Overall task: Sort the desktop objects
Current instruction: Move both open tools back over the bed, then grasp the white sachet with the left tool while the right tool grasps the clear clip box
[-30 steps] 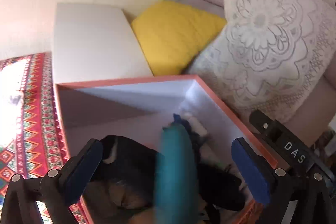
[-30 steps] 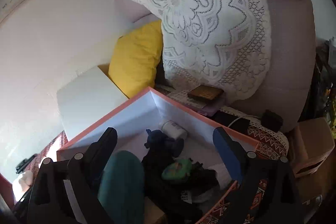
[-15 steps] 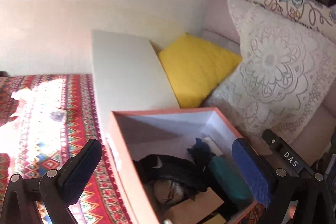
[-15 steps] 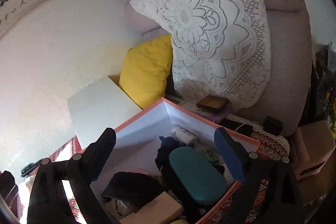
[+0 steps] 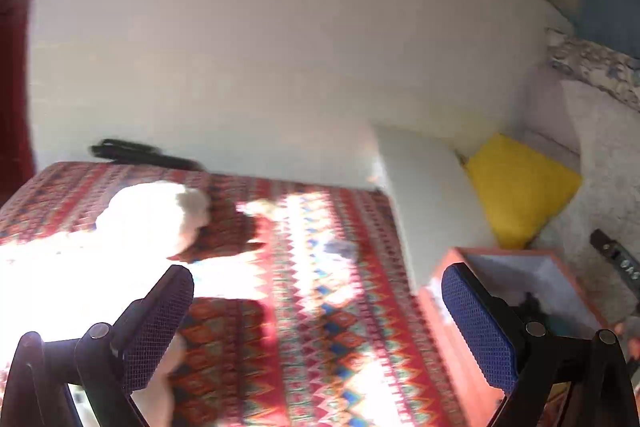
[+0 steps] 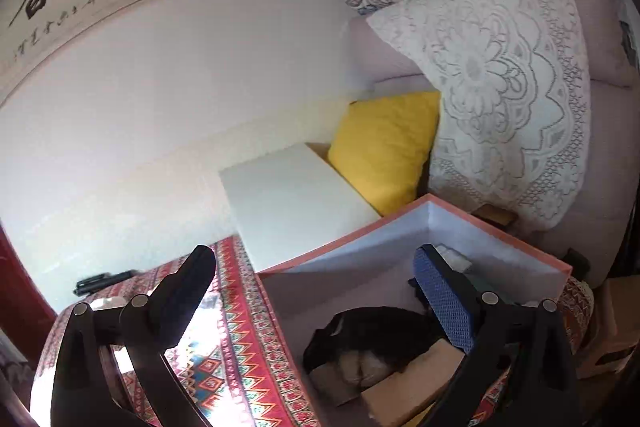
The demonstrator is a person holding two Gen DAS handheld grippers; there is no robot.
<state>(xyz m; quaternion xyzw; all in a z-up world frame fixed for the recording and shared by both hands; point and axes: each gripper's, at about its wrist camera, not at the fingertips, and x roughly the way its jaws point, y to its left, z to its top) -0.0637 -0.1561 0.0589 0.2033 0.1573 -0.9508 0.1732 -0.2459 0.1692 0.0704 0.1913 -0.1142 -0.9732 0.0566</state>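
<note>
Now the left gripper [image 5: 316,311] points away from the salmon-rimmed storage box [image 6: 404,223]; a second ago it hung directly over the box's contents, with a teal case blurred between its fingers. Its jaws stand wide and carry nothing. Half a second ago that case lay on the pile inside the box; in the present frames it is hidden behind the right gripper's blue pad, so its exact resting spot cannot be confirmed.

Left wrist view is motion-blurred and sweeps the patterned red tablecloth [image 5: 320,327]. A white rounded object [image 5: 152,215], overexposed in sunlight, sits near the far left part of the desk; a dark strap-like item [image 5: 140,155] lies along the far edge by the wall. A small grey thing [image 5: 340,247] rests mid-desk; too blurred to identify.

Right gripper [image 6: 316,283] also spread wide and empty, straddling the box's near left wall. Inside: a black pouch [image 6: 372,327] and a tan cardboard piece [image 6: 416,375].

Judgement: one deposit looks complete; the left gripper appears to be seeking the next pick, likely the white object.
</note>
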